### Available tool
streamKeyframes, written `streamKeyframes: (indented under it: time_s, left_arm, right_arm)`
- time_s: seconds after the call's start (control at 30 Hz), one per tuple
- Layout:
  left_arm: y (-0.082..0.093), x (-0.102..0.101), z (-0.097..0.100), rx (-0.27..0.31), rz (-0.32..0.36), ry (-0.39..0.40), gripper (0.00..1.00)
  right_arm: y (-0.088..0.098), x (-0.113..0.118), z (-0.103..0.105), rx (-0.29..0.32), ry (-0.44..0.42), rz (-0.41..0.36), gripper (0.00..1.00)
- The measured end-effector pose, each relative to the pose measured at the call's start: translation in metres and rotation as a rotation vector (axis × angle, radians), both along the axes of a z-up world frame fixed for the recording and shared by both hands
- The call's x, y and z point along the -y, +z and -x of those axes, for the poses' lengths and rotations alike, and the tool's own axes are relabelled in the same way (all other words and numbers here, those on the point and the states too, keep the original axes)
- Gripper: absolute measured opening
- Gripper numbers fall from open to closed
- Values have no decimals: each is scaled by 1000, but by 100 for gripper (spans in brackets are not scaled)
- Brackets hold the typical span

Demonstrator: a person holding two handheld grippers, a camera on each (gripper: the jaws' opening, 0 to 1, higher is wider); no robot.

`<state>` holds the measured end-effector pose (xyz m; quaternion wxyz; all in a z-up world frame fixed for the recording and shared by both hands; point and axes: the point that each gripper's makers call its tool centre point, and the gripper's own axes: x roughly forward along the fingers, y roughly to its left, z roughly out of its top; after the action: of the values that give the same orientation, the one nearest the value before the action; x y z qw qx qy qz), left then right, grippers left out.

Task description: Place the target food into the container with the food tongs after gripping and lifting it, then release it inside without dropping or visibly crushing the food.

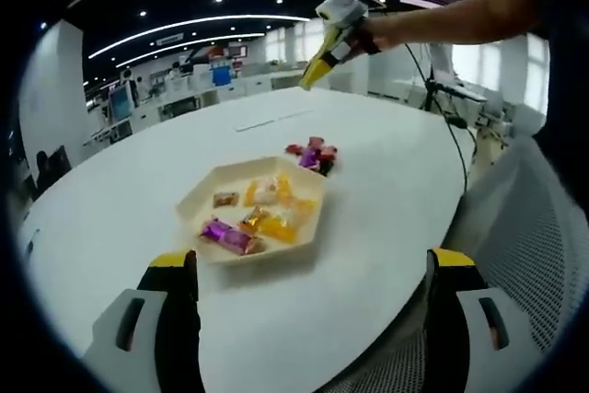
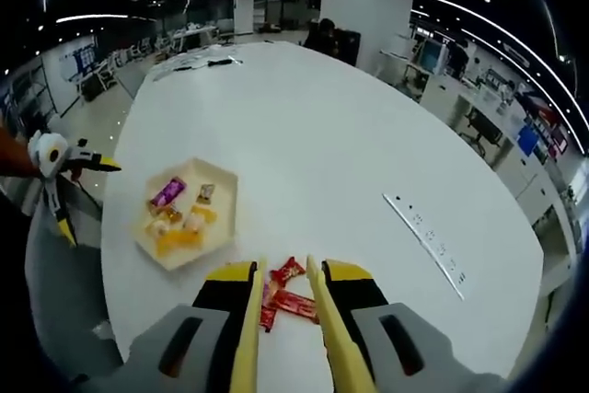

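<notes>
A cream hexagonal tray [image 1: 204, 192] sits on the white table and holds several wrapped candies [image 1: 262, 220]. Beyond it, a small pile of red and purple candies [image 1: 313, 156] lies on the table. My left gripper [image 1: 308, 269] hangs open and empty on the near side of the tray. My right gripper [image 1: 324, 57], on a person's arm, is high above the table and grips yellow food tongs [image 1: 317, 66]. In the right gripper view the tongs [image 2: 248, 319] point down with their tips apart and nothing between them. The red candies [image 2: 287, 294] lie on the table below the gap. The tray [image 2: 225, 192] is to the left.
The round white table [image 1: 120, 190] has bare surface around the tray. Its near edge runs past my left gripper [image 2: 78, 167], held at the left. A long white strip [image 2: 428, 236] lies on the table at the right. Office desks and chairs stand beyond.
</notes>
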<state>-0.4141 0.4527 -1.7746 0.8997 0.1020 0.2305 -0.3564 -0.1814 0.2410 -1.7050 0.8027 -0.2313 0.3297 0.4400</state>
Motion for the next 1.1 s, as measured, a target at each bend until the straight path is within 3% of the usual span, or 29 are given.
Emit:
streamKeyframes:
  time_s: [0.33,0.7,0.87,1.1]
  left_arm:
    - [-3,-1,0,-8,-5,-4,100]
    - [0,-3,-1,-17,33,6,100]
    - [-4,-3,1,-30,29,-2,100]
    - [-7,-2,3,-40,11,-13,99]
  right_arm:
    - [-49,-4,-15,-62,-46,21,26]
    - [-84,-9,-22,-95,-129,5,27]
    - [-99,-8,-27,-126,-220,-1,27]
    - [-114,-9,-27,-135,-259,7,28]
